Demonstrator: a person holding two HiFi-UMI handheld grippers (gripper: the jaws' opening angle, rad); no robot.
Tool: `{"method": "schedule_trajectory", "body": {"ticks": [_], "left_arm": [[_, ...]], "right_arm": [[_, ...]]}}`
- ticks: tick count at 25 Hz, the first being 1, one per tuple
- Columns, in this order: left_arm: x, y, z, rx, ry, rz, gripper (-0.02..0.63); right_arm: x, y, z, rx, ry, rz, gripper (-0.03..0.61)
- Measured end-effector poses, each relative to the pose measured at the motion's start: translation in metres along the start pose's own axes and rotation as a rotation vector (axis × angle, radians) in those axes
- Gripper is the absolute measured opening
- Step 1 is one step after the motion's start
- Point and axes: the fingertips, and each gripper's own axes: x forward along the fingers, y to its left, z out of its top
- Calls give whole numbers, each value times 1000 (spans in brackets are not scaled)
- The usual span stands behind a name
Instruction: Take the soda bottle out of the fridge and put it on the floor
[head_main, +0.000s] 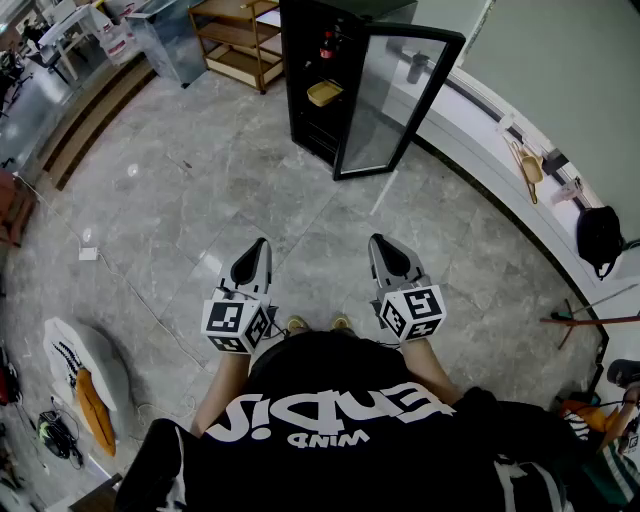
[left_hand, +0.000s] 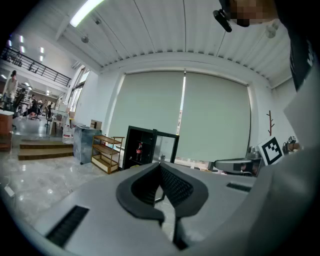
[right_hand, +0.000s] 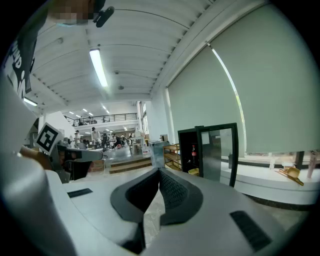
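Observation:
A black fridge (head_main: 318, 80) stands across the grey floor with its glass door (head_main: 395, 100) swung open. A soda bottle (head_main: 327, 45) with a red label stands upright on an upper shelf inside; it also shows small in the left gripper view as the bottle (left_hand: 139, 149) and in the right gripper view as the bottle (right_hand: 193, 151). My left gripper (head_main: 262, 243) and right gripper (head_main: 377, 240) are held side by side in front of the person, well short of the fridge. Both have their jaws shut with nothing between them.
A yellow dish (head_main: 324, 93) lies on a lower fridge shelf. A wooden shelf unit (head_main: 235, 38) and a grey bin (head_main: 170, 35) stand left of the fridge. A white curved ledge (head_main: 510, 170) runs along the right. A cable and plug (head_main: 88, 254) lie on the floor at left.

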Motion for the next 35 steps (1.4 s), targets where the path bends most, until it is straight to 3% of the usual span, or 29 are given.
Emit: {"method": "schedule_trajectory", "body": {"ticks": [12,23,35], "left_arm": [[-3,17,1,8,4,-9,6],[15,44,-7,9,8,-70,6],[97,75,1,21,10,-105,6]], "right_arm": [[11,15,3,10,-6,-20,25],[32,26,-23,19,-10,-87,25],[97,-20,-14,48,-41,-145,25]]}}
